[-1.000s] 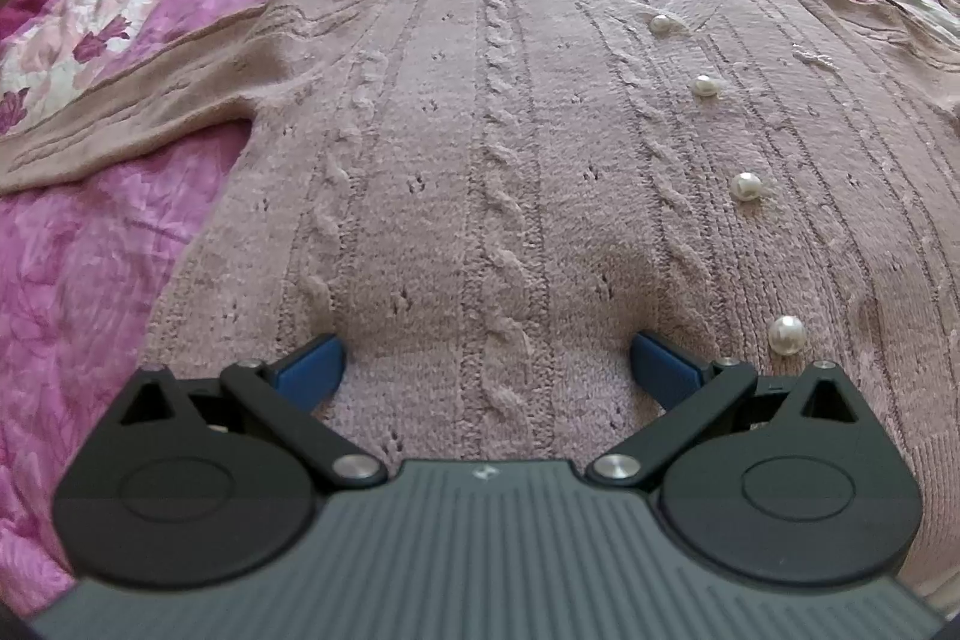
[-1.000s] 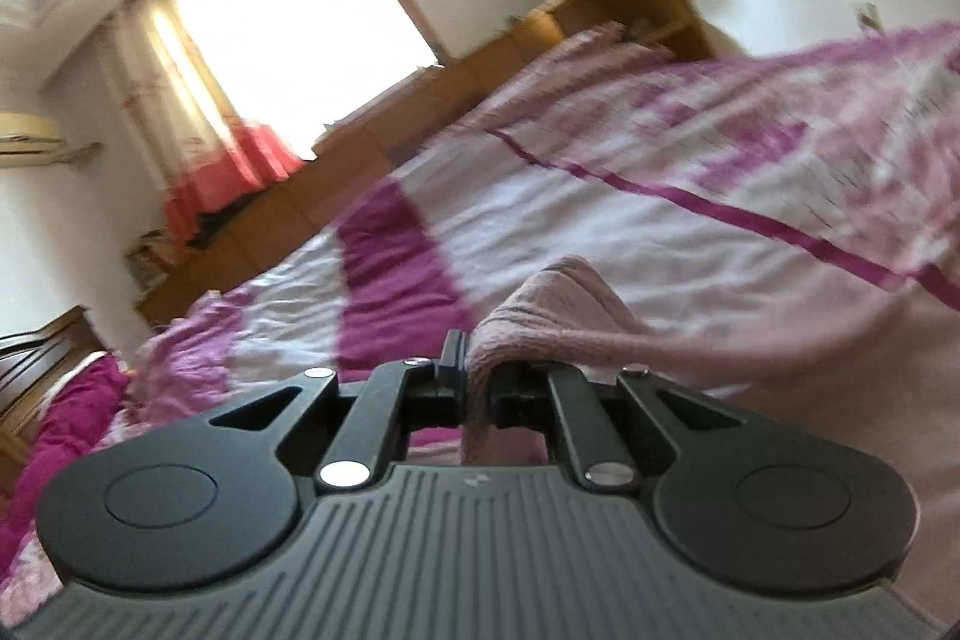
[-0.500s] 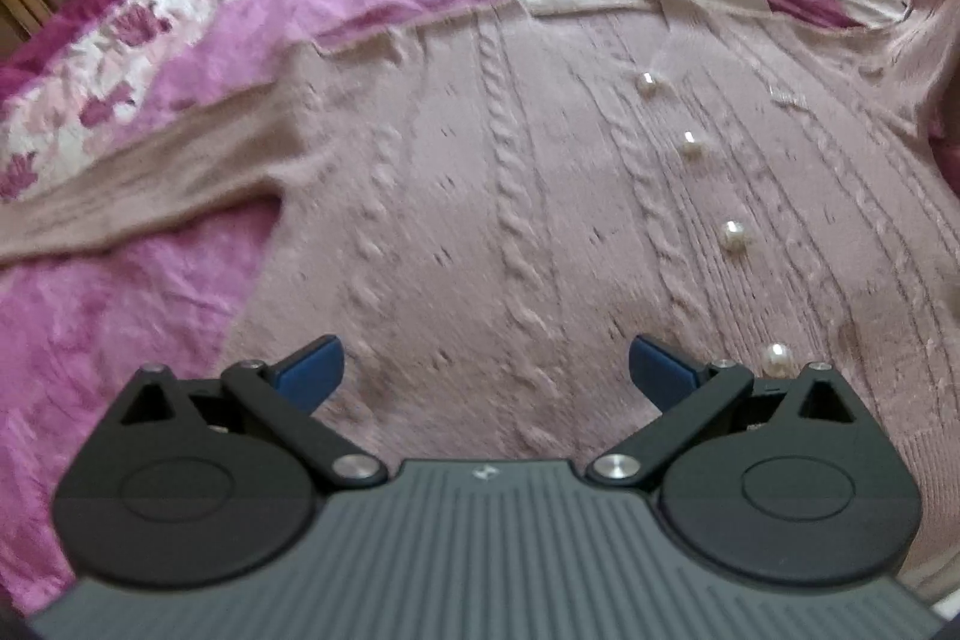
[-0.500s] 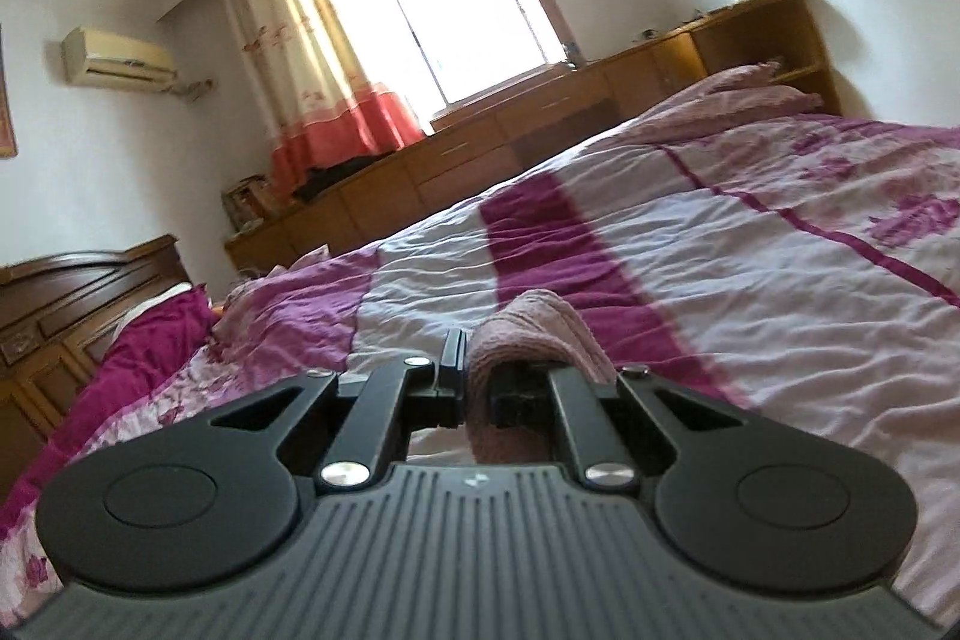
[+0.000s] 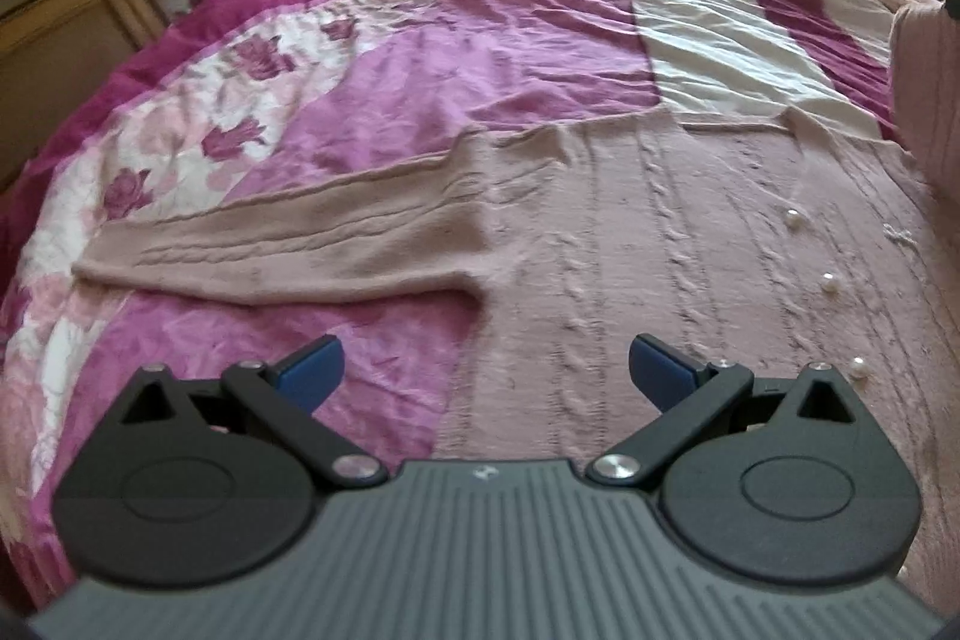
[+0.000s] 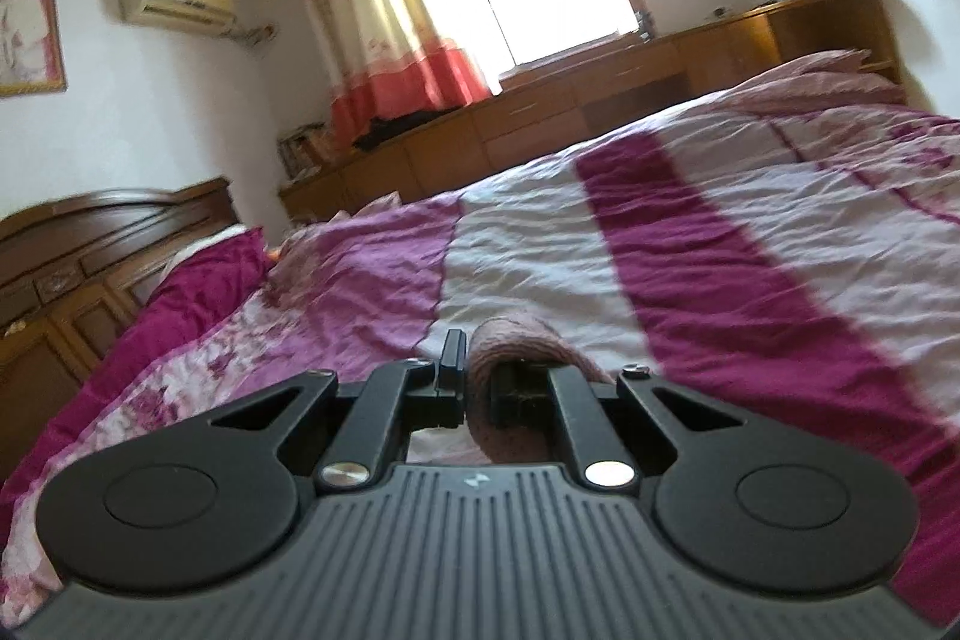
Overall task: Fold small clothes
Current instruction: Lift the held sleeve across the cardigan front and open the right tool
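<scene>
1. The right gripper (image 6: 474,388) is clenched on a bunched fold of the dusty-pink cable-knit cardigan (image 5: 660,268) — the knit bulges over and between its black fingers, with nothing slack at the pinch.
2. The left gripper (image 5: 483,370) is released, its blue-padded fingers (image 5: 312,370) spread wide and holding nothing; it hangs above the cardigan's near side edge, where knit meets quilt.
3. The cardigan lies front-up on the pink, magenta and white patchwork quilt (image 5: 480,58), its pearl buttons (image 5: 831,283) running down the placket and one sleeve (image 5: 288,250) stretched out flat to the side. At the right edge of the left wrist view a lifted panel of pink knit (image 5: 924,88) stands up — by my reading, the side the right gripper has raised.
4. To do this fold well, I would carry the pinched side across toward the button line, low and level, so the fabric lays over rather than drags the body askew.
5. The free left gripper could press the body flat near the crease.
6. The outstretched sleeve still wants folding in afterwards.
</scene>
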